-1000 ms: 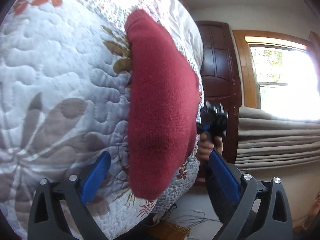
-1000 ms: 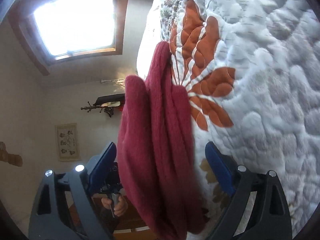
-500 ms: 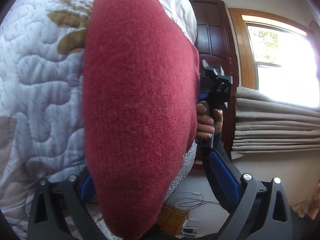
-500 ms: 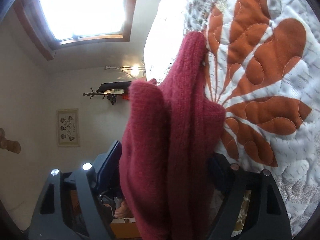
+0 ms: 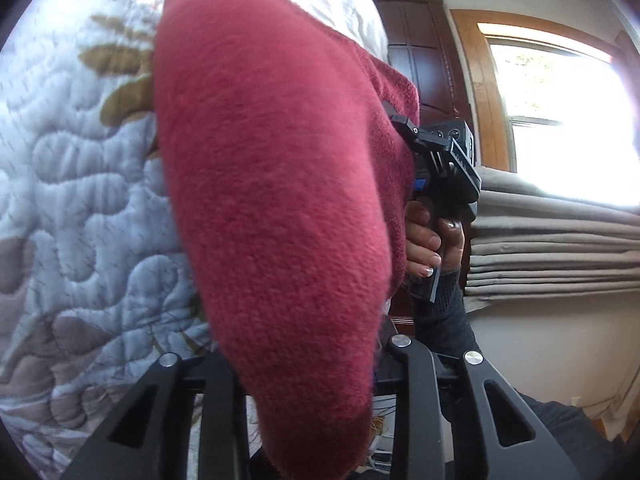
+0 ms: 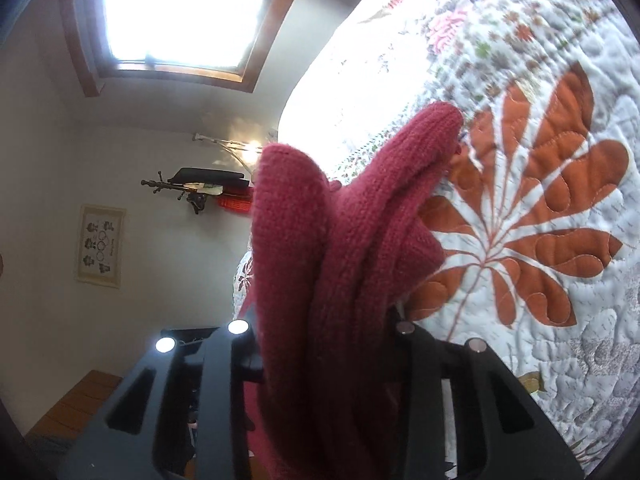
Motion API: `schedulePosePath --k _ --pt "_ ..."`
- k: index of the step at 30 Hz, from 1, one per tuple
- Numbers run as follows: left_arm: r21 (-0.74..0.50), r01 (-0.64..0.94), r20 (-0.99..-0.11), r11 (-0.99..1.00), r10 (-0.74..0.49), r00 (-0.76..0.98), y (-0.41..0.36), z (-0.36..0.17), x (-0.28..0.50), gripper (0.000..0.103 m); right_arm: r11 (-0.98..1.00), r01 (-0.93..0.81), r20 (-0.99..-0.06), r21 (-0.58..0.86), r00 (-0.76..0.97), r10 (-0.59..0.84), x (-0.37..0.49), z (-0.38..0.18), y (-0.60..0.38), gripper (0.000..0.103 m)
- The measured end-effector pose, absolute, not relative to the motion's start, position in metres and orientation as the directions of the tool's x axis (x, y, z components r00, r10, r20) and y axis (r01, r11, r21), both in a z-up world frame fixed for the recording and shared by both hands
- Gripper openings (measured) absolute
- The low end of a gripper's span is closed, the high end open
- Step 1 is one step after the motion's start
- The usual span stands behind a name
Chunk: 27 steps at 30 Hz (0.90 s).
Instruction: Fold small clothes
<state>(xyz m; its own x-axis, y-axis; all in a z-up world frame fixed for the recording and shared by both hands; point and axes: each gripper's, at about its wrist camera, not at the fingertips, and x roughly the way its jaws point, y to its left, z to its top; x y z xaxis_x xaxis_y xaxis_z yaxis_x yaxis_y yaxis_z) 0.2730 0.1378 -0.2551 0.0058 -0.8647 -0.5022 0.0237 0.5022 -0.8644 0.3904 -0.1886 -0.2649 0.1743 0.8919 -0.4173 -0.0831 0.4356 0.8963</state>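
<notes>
Left gripper (image 5: 304, 364) and right gripper (image 6: 320, 332) both pinch the dark red knitted garment (image 5: 272, 200) over the white floral quilt (image 6: 520, 240); jaws stood spread earlier.

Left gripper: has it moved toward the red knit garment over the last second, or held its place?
Yes. The left gripper has closed in along the quilt; the red knit garment now fills its jaws.

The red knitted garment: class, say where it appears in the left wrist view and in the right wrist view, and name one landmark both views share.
Left wrist view: the red knitted garment fills the centre, running top to bottom.
Right wrist view: it rises from bottom centre, bunched in folds.
Shared landmark: the floral quilt, left in the left wrist view, right in the right wrist view.
</notes>
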Motion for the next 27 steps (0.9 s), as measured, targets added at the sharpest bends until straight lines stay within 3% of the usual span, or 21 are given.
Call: schedulePosePath --k 6,9,13,16,17,18,22,23,26,27 --pt "-0.87 0.129 -0.47 0.476 -0.88 0.071 0.188 -0.198 0.234 0.03 0.405 -0.221 -0.371 0.887 0.18 0.911 0.37 -0.194 -0.138 0.032" --pt "-0.855 0.146 -0.484 0.498 -0.867 0.12 0.229 -0.187 0.202 0.03 0.367 -0.272 -0.343 0.889 0.134 0.93 0.351 -0.186 -0.098 0.032" --pt "-0.849 0.083 -0.506 0.521 -0.849 0.153 0.283 -0.214 0.154 0.03 0.355 -0.259 -0.356 0.898 0.044 0.934 0.317 -0.212 -0.033 0.032" --pt "-0.825 -0.018 -0.563 0.565 -0.818 0.122 0.313 -0.266 0.13 0.032 0.428 -0.199 -0.445 0.882 -0.048 0.894 0.29 -0.256 0.008 0.034" --pt "-0.823 -0.065 -0.567 0.564 -0.817 0.098 0.319 -0.286 0.125 0.036 0.469 -0.177 -0.487 0.865 -0.074 0.87 0.283 -0.273 0.016 0.039" --pt "-0.82 -0.11 -0.57 0.561 -0.817 0.083 0.323 -0.304 0.121 0.044 0.513 -0.162 -0.529 0.843 -0.069 0.846 0.277 -0.283 0.017 0.051" --pt "-0.846 -0.105 -0.533 0.523 -0.838 0.119 0.326 -0.305 0.115 0.074 0.556 -0.141 -0.561 0.819 0.011 0.828 0.265 -0.26 -0.007 0.064" --pt "-0.84 -0.084 -0.543 0.537 -0.829 0.132 0.324 -0.296 0.113 0.087 0.569 -0.158 -0.57 0.807 0.043 0.821 0.264 -0.245 -0.015 0.065" --pt "-0.77 -0.045 -0.631 0.637 -0.749 0.201 0.333 -0.268 0.104 0.091 0.653 -0.234 -0.634 0.72 0.162 0.756 0.256 -0.2 -0.026 0.064" --pt "-0.754 -0.037 -0.643 0.656 -0.725 0.247 0.339 -0.256 0.097 0.091 0.676 -0.259 -0.648 0.69 0.194 0.736 0.254 -0.188 -0.028 0.059"
